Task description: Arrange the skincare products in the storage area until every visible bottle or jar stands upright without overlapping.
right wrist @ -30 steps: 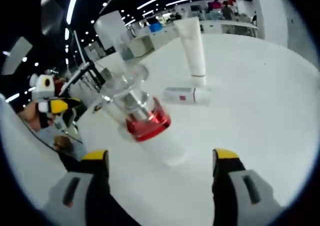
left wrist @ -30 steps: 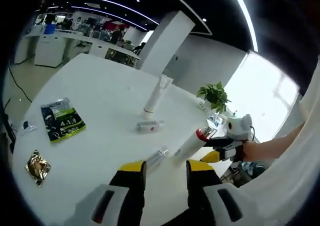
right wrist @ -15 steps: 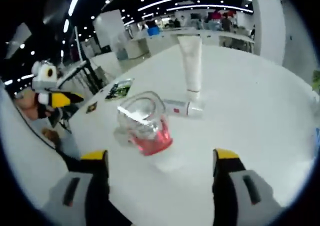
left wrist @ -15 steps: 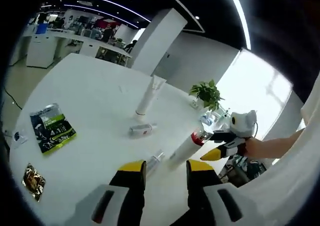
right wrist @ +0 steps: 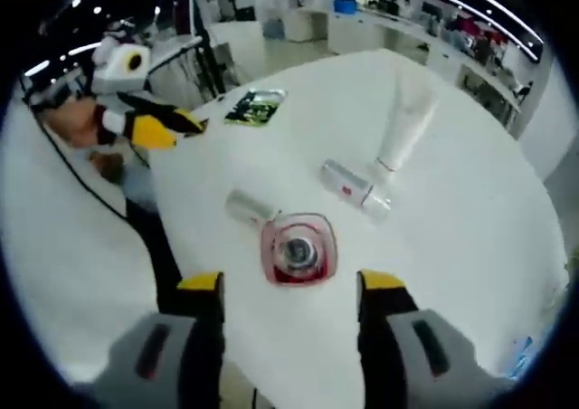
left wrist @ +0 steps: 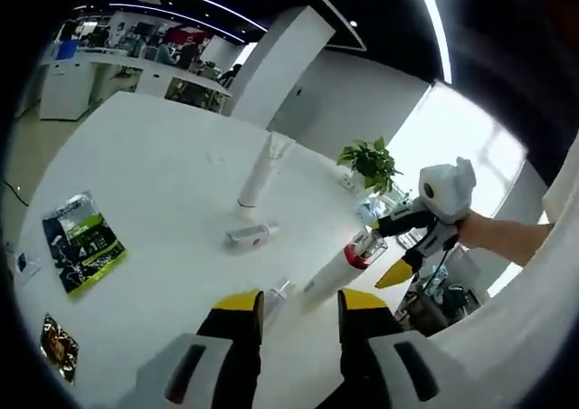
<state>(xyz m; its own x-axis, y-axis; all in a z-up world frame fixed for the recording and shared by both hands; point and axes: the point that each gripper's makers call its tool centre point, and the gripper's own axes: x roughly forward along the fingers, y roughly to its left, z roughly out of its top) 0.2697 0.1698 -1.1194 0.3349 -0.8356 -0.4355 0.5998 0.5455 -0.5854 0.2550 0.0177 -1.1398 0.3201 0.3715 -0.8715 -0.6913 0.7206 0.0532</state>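
White round worktop [left wrist: 154, 165] fills centre of both views. Left gripper view: left claw [left wrist: 298, 302] at bottom centre, yellow-tipped jaws apart, nothing between them. Just above its tips a small clear bottle [left wrist: 274, 292] lies on its side. To its right the red-collared pump bottle [left wrist: 342, 261] w/ clear cap leans on a slant, right claw [left wrist: 398, 251] at its cap end at centre right; whether that claw touches it, can't tell. Mid-frame a small white bottle w/ red label [left wrist: 249, 235] lies flat; behind it a tall white tube [left wrist: 256, 169] stands on its cap. Green sachet [left wrist: 81, 242] at left, gold sachet [left wrist: 58, 347] lower left, potted plant [left wrist: 371, 163] upper right. Right gripper view: right claw [right wrist: 290, 287] looks down onto the pump bottle [right wrist: 298, 250], its cap centred between jaws set wide apart, with gaps on both sides. Clear bottle [right wrist: 247, 207] just left of it, labelled bottle [right wrist: 353, 185] and tube [right wrist: 403, 128] upper right, green sachet [right wrist: 254, 106] top centre, left claw [right wrist: 181, 127] upper left.
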